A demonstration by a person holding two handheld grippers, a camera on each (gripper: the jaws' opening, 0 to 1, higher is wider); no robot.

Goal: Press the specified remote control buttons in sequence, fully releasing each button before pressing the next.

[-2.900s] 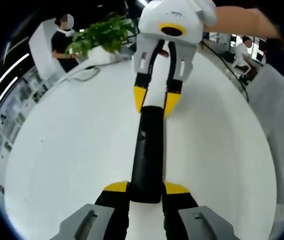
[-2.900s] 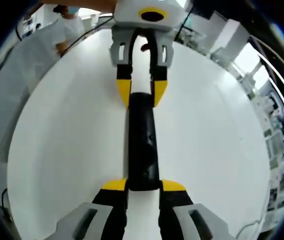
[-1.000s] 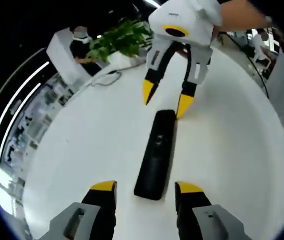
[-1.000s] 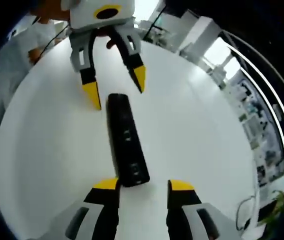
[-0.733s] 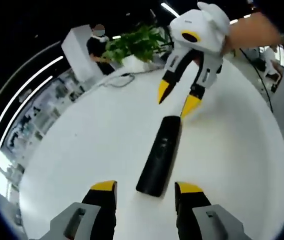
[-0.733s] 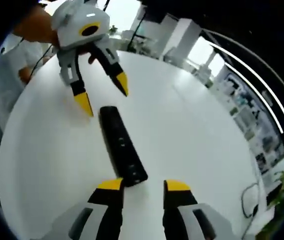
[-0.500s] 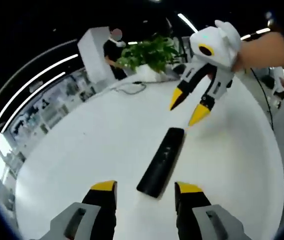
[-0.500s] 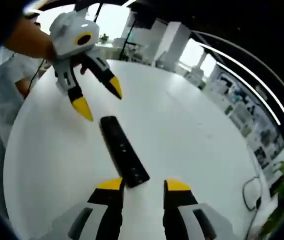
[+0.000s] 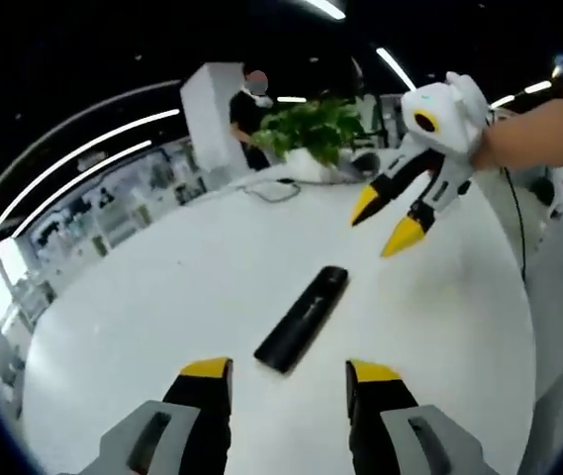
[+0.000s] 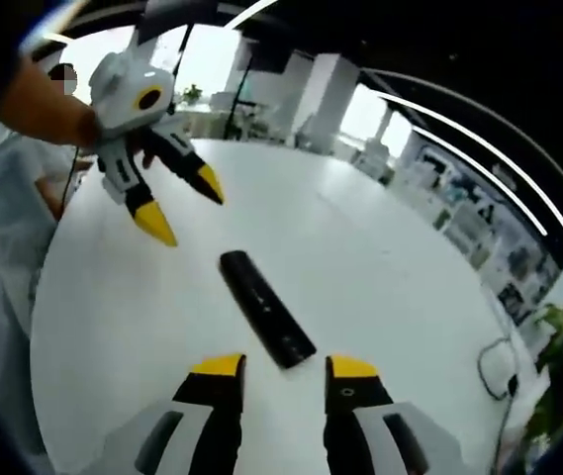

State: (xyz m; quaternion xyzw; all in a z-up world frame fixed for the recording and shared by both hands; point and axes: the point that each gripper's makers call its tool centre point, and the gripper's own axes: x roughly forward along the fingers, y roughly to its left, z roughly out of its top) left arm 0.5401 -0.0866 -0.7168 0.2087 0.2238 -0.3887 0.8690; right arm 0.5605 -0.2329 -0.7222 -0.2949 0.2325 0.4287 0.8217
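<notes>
A long black remote control [image 9: 302,318] lies flat on the round white table [image 9: 162,297]; in the right gripper view the remote [image 10: 266,307] shows small buttons on top. My left gripper [image 9: 289,375] hovers open just short of its near end, nothing between the yellow tips. My right gripper [image 10: 284,371] is open too, just short of the remote's other end. Each gripper appears in the other's view, lifted above the table: the right gripper [image 9: 393,221] and the left gripper [image 10: 180,205], both with jaws spread and held by a bare arm.
A green potted plant [image 9: 313,124] stands at the table's far edge, with a cable [image 9: 271,188] beside it. A person [image 9: 249,114] stands behind by a white pillar. A person in white [image 10: 9,188] is at the table's left side. A cable [image 10: 494,371] lies at the right.
Both grippers have let go of the remote, opened and drawn back and up from its ends. The remote now lies free on the table.
</notes>
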